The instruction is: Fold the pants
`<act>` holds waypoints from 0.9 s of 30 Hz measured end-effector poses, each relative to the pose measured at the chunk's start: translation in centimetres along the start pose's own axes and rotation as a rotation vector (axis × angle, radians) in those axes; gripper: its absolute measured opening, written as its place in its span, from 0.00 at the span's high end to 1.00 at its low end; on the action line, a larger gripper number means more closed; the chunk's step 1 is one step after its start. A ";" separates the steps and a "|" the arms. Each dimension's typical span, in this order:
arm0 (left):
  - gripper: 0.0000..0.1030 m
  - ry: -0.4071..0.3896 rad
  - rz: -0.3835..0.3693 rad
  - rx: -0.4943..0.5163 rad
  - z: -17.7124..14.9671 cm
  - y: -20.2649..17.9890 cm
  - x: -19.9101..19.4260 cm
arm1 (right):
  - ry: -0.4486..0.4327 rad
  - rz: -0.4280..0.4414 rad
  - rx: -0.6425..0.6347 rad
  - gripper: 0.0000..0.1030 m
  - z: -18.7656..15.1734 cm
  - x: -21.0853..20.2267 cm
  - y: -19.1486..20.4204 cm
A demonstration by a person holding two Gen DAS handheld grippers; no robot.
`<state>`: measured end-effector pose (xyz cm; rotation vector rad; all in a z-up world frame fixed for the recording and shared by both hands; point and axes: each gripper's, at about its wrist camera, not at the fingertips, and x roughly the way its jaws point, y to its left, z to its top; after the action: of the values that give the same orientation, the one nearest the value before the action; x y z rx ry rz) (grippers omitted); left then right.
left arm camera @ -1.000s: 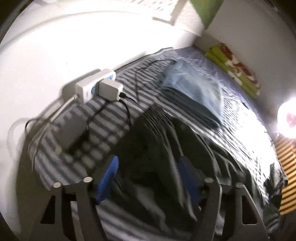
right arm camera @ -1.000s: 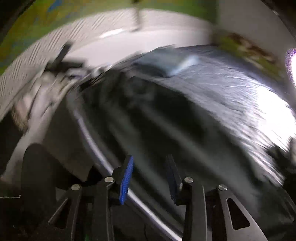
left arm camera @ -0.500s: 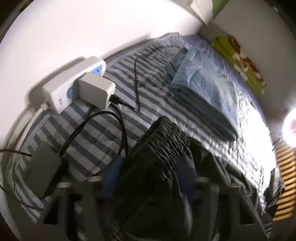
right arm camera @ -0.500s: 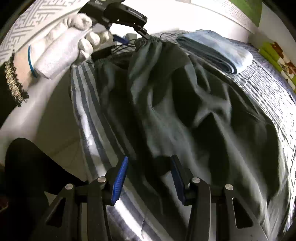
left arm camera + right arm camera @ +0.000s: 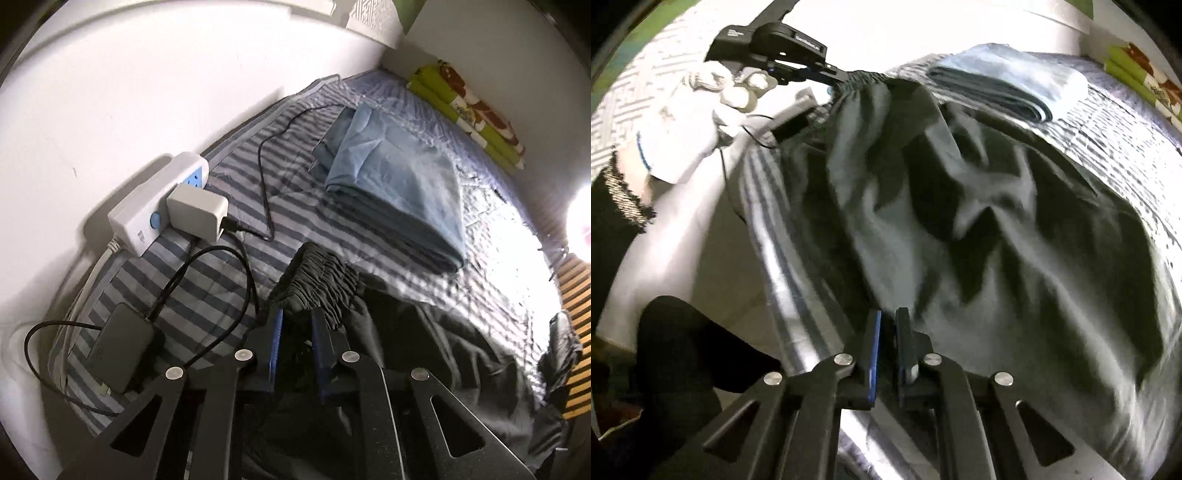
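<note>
Dark pants (image 5: 424, 343) across striped bed, waistband between closing left tool (image 5: 297, 321), edge between closing right tool (image 5: 888, 325)

a white power strip (image 5: 155, 199) and folded blue cloth (image 5: 402, 177) lie on striped bedding (image 5: 236, 266).

A bed (image 5: 236, 258) with a grey-striped cover sits against a plain white wall (image 5: 129, 92). A bright lamp (image 5: 580, 218) glares at the far side, washing out the cover near a slatted wooden panel (image 5: 576, 295).

Pants (image 5: 979, 229) matt dark cloth; power strip (image 5: 155, 201) glossy white plastic.
</note>
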<state>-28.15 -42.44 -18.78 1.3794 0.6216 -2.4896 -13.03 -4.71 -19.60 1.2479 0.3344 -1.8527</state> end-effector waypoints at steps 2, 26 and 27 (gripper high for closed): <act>0.86 -0.005 0.013 0.012 0.0 -0.3 -0.5 | -0.030 -0.005 0.024 0.65 0.2 -0.6 -0.2; 0.87 -0.003 0.020 -0.020 -5.3 3.7 -4.5 | -0.010 0.014 -0.067 0.97 0.4 -1.3 1.8; 0.87 0.016 0.020 -0.028 -6.4 4.3 -4.1 | 0.006 0.007 -0.082 0.97 0.0 -0.9 2.1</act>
<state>-19.49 -43.32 -19.36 1.3894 0.6400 -2.4474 -11.28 -5.48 -18.38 1.1978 0.4044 -1.8113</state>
